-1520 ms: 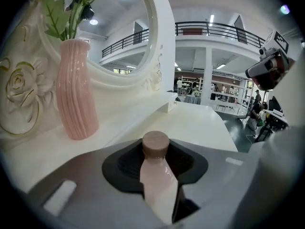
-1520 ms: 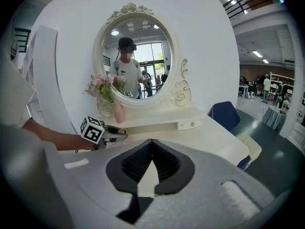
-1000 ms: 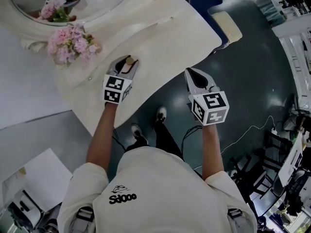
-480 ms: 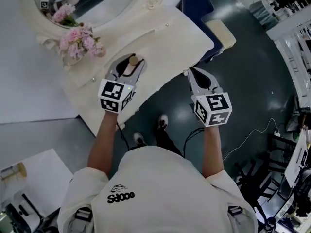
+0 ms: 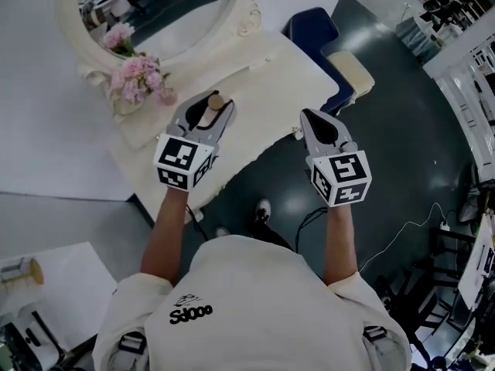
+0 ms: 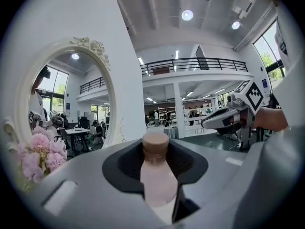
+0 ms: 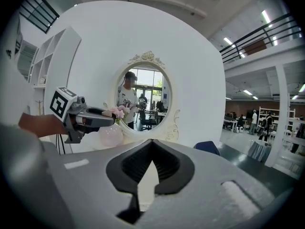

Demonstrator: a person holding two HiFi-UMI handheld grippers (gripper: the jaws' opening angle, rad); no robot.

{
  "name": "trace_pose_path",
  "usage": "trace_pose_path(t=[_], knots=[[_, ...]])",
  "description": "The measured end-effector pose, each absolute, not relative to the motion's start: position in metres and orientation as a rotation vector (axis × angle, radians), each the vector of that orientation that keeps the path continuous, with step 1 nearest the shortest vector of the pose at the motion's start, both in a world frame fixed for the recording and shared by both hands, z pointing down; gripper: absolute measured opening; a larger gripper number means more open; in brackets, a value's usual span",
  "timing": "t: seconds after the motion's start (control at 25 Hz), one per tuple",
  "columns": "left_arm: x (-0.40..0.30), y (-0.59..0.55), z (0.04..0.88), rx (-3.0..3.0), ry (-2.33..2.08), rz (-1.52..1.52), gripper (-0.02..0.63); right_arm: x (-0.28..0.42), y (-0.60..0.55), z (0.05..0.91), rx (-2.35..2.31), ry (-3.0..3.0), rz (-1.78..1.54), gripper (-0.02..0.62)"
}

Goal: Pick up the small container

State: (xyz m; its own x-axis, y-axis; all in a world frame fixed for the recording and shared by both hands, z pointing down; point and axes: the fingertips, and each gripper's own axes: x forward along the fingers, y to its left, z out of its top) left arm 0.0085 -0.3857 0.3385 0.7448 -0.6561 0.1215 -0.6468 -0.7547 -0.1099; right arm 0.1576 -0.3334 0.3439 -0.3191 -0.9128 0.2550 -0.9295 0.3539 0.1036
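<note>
Left tongs (image 5: 214, 103) clamp the small bottle (image 6: 156, 175); right tongs (image 7: 152, 142) are together, empty. Lift straight up, grip steady, keeping it upright.

Pale pink container (image 6: 156, 175), brown cap (image 6: 156, 144). Pink flowers (image 5: 139, 79), cream tabletop (image 5: 263, 76), cream mirror frame (image 5: 247, 12). Grey left gripper (image 5: 210, 105) and right gripper (image 5: 312, 117), black pads, black-and-white square markers. Navy chair (image 5: 313, 29), dark teal floor (image 5: 402, 130).
</note>
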Motion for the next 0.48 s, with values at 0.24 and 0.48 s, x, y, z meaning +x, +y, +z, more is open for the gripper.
trace_pose_path(t=[0.24, 0.48], knots=[[0.009, -0.384, 0.326, -2.856, 1.061, -0.211, 0.152, 0.151, -0.337, 0.336, 1.598, -2.362, 0.049, 0.002], [0.014, -0.384, 0.318, -2.843, 1.051, -0.191, 0.152, 0.158, -0.342, 0.336, 1.603, -2.353, 0.052, 0.002]])
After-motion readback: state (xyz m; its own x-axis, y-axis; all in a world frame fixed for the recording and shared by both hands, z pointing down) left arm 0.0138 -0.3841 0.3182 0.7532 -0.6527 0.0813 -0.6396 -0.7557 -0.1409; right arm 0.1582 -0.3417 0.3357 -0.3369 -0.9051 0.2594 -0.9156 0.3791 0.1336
